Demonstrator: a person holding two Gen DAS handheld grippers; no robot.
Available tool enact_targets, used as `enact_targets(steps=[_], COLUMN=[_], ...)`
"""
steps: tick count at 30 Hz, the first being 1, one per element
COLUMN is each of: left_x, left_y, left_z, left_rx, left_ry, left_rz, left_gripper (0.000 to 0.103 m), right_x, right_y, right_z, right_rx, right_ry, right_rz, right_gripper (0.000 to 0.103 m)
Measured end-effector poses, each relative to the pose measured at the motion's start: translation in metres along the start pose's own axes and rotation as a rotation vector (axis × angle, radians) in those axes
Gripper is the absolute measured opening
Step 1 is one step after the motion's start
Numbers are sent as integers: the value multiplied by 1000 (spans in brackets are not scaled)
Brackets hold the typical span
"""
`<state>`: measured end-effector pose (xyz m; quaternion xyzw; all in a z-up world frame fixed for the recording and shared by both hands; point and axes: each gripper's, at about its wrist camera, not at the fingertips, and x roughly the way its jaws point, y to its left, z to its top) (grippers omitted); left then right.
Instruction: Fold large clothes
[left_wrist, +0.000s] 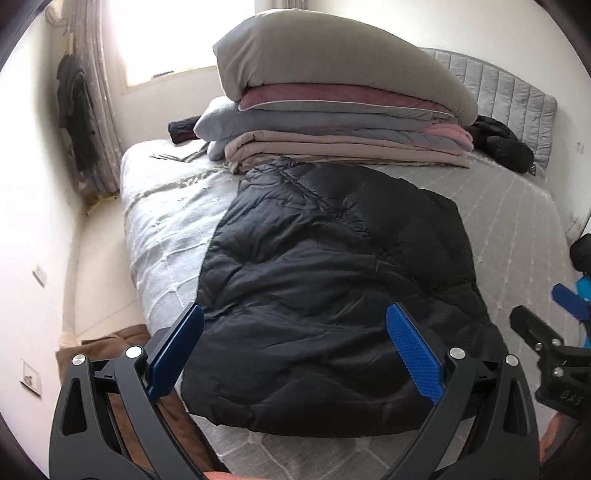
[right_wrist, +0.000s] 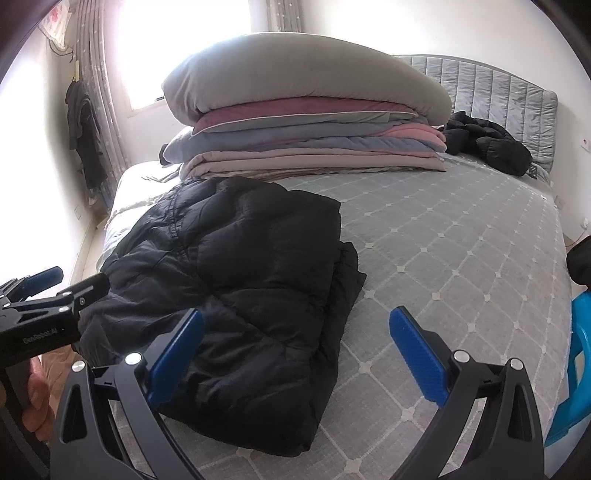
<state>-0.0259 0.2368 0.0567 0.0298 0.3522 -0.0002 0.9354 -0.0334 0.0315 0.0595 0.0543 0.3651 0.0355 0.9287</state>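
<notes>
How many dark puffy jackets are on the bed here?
2. One black puffer jacket lies partly folded near the bed's foot; a second black jacket sits crumpled by the headboard, beside the bedding stack. More may be hidden behind the stack.

Printed in pale letters on the black body of the left gripper, seen from the right wrist: "GenRobot.AI". Stamped on the black body of the right gripper, seen from the left wrist: a few tilted characters, something like "DAS", not clearly legible. No other text readable.
</notes>
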Motion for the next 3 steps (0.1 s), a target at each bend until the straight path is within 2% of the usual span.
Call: enact_targets(steps=[3], left_x=[0], left_y=[0], left_z=[1], left_rx=[1], left_ry=[1], left_rz=[-7], left_gripper=[95], right_x=[-1], right_y=[0], right_z=[0], right_rx=[-1], right_ry=[0], right_rz=[-1], right_gripper=[97])
